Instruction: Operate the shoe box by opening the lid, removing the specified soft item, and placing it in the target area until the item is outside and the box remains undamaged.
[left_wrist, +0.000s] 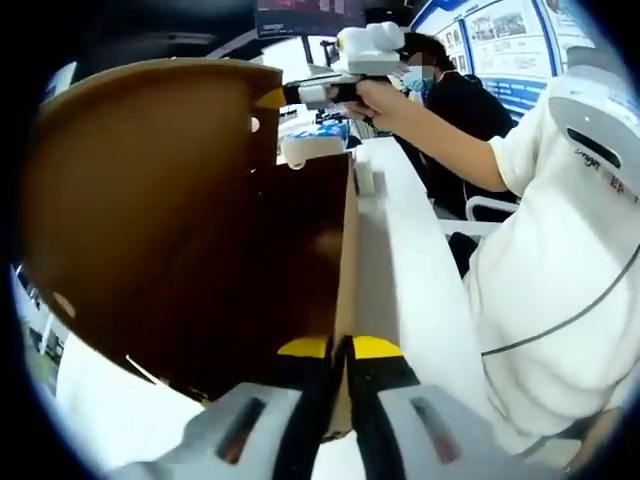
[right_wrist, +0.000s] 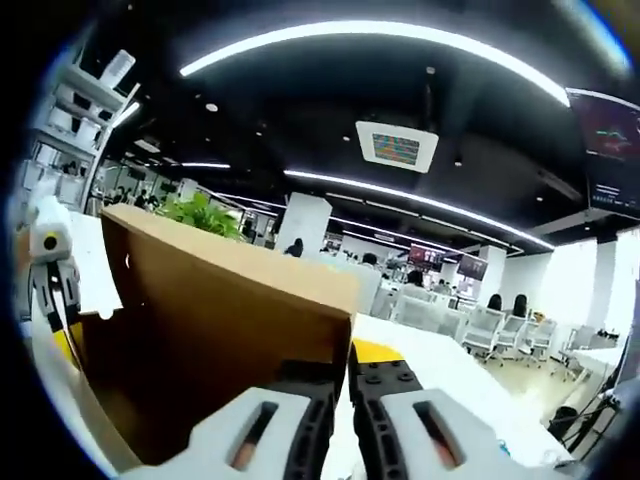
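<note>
Left gripper (left_wrist: 340, 350) is clamped on the near wall edge of the box (left_wrist: 300, 250), which stands on the white table (left_wrist: 410, 250). Beyond it the lid (left_wrist: 150, 210) is raised, its far edge pinched by the right gripper (right_wrist: 345, 365); the soft item cannot be made out.

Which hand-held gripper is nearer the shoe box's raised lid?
Right. The right hand-held gripper pinches the lid at its edge; the left hand-held gripper clamps the box's side wall.
</note>
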